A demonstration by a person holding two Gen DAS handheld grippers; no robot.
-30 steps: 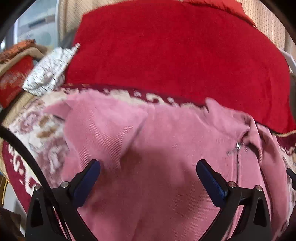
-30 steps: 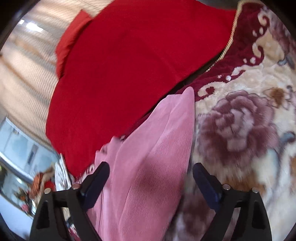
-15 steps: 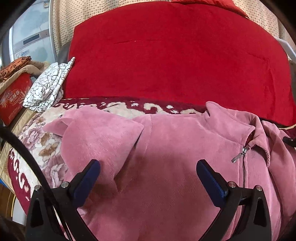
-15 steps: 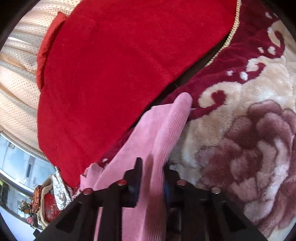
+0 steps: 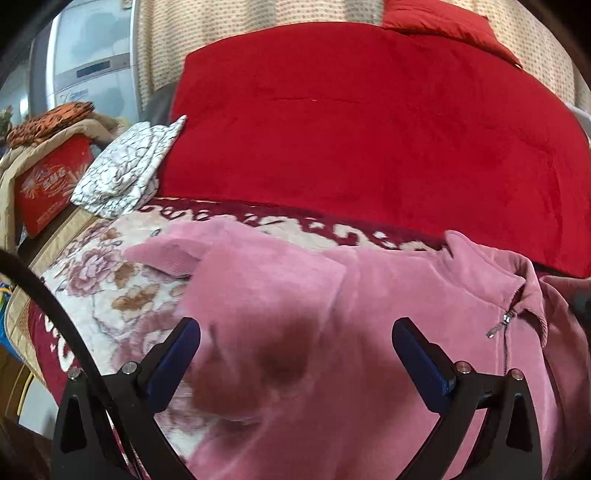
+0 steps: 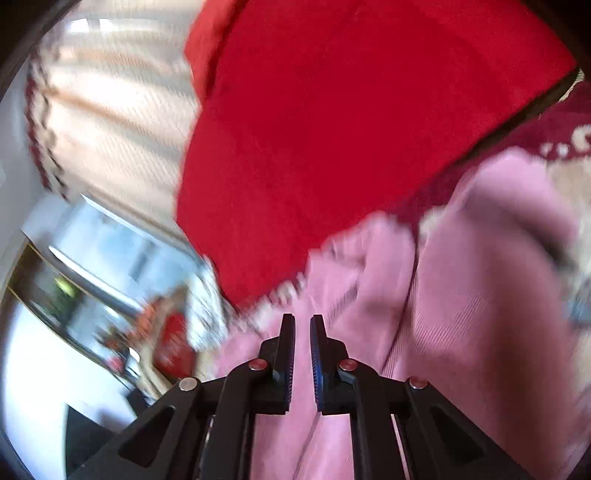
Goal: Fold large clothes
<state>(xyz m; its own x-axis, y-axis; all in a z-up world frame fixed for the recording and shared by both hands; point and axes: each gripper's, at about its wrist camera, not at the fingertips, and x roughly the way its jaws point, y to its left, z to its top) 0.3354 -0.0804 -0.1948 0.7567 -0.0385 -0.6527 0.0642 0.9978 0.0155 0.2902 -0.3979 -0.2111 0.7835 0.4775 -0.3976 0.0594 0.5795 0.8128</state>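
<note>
A pink corduroy zip jacket (image 5: 388,295) lies spread on the floral blanket (image 5: 110,280), collar and zipper pull (image 5: 498,326) to the right. One sleeve (image 5: 258,280) is folded over its body. My left gripper (image 5: 295,354) hovers open just above the jacket, nothing between its blue pads. My right gripper (image 6: 303,354) is shut, with pink cloth pinched in the narrow slit between its pads. That cloth is the jacket's other sleeve (image 6: 480,288), which trails off to the right, blurred by motion.
A big red quilt (image 5: 369,129) is heaped behind the jacket against a dotted curtain (image 5: 258,22). A white patterned cloth (image 5: 129,173) lies at the quilt's left end. A red box (image 5: 48,184) under folded fabric stands beyond the bed's left edge.
My right gripper went from wide open around the sleeve to shut on it, then swung left with it, toward the jacket's body. The left gripper stayed open and shifted slightly over the jacket.
</note>
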